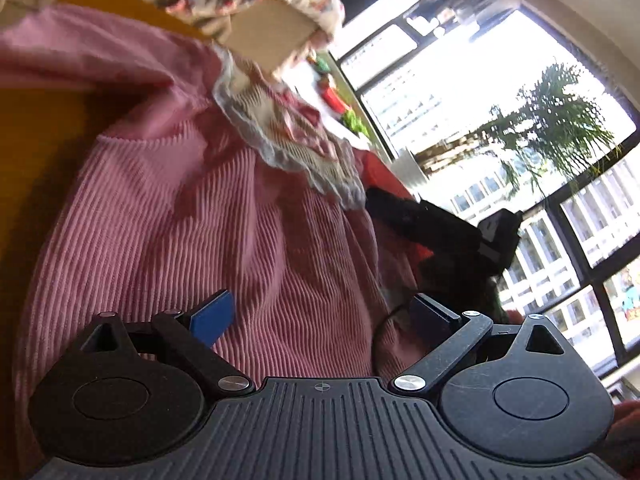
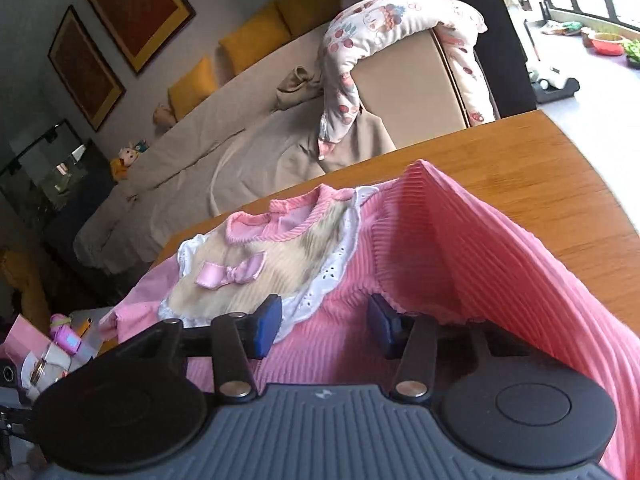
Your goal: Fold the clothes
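Note:
A pink ribbed top [image 2: 400, 248] lies on the wooden table [image 2: 520, 160], its cream bib edged in white lace with a pink bow [image 2: 232, 272] facing up. My right gripper [image 2: 323, 328] is open just above the cloth below the bib. A raised fold of the pink fabric [image 2: 520, 272] drapes over its right side. In the left wrist view the same pink top [image 1: 200, 220] fills the frame. My left gripper [image 1: 320, 318] stands wide open over it, blue pads [image 1: 212, 320] far apart. The other gripper [image 1: 440, 232] shows as a black shape by the lace collar [image 1: 280, 136].
A beige sofa [image 2: 248, 136] with yellow cushions [image 2: 256, 40] stands behind the table. A cherry-print garment [image 2: 384, 20] hangs over its arm. Small clutter [image 2: 60, 340] sits at the lower left. Large windows [image 1: 500, 100] and a palm lie beyond the left gripper.

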`<state>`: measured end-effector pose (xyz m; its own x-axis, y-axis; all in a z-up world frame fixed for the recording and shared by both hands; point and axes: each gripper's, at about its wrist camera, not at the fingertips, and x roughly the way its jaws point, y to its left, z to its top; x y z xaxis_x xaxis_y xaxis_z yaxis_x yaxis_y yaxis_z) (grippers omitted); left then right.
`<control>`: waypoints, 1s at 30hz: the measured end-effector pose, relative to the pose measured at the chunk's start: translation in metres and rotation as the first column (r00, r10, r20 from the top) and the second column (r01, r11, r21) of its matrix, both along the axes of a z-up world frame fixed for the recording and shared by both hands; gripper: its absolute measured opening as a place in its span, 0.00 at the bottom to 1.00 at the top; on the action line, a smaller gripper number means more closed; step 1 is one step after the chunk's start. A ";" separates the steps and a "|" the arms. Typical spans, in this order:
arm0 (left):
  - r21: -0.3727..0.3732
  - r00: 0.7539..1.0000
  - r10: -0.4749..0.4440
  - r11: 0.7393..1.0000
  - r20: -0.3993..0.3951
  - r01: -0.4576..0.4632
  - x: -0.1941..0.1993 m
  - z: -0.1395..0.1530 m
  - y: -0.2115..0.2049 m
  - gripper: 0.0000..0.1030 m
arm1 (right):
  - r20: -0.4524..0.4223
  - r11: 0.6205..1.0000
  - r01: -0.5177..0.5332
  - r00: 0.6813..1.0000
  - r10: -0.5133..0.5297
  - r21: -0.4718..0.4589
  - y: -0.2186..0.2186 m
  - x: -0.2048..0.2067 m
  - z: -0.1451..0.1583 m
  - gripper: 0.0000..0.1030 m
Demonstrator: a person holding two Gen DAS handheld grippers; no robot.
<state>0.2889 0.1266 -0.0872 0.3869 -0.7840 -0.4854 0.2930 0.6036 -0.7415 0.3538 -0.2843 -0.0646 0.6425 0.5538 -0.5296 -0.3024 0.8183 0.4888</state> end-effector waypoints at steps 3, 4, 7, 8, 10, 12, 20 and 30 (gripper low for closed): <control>-0.001 1.000 -0.021 1.000 -0.013 0.021 -0.015 0.000 -0.016 0.95 | 0.011 1.000 -0.005 1.000 0.005 -0.002 -0.013 -0.006 -0.001 0.46; -0.005 1.000 -0.012 1.000 -0.022 0.012 -0.018 -0.001 -0.018 0.95 | 0.017 1.000 -0.002 1.000 0.002 -0.010 -0.012 -0.009 0.000 0.46; -0.083 0.986 0.150 0.984 -0.075 -0.157 -0.011 -0.002 0.003 0.95 | 0.035 0.999 0.006 0.999 -0.004 -0.036 -0.012 -0.018 0.001 0.46; -0.113 0.969 0.230 0.964 -0.095 -0.240 -0.007 -0.002 0.015 0.95 | 0.041 0.999 0.008 0.999 -0.007 -0.044 -0.011 -0.021 0.001 0.48; -0.149 0.909 0.398 0.898 -0.126 -0.414 0.002 -0.002 0.042 0.92 | 0.053 0.998 0.014 0.999 -0.011 -0.061 -0.011 -0.027 0.002 0.51; -0.162 0.831 0.535 0.816 -0.154 -0.555 0.011 -0.003 0.067 0.87 | 0.064 0.997 0.015 0.998 -0.010 -0.078 -0.010 -0.031 0.002 0.54; -0.055 0.656 0.734 0.658 -0.176 -0.751 0.055 -0.014 0.091 0.76 | 0.068 0.998 0.024 0.998 -0.021 -0.053 -0.013 -0.036 0.000 0.58; 0.137 0.627 0.776 0.616 0.062 -0.776 0.082 0.001 0.076 0.22 | 0.072 0.999 0.029 0.997 -0.028 -0.023 -0.017 -0.038 0.000 0.63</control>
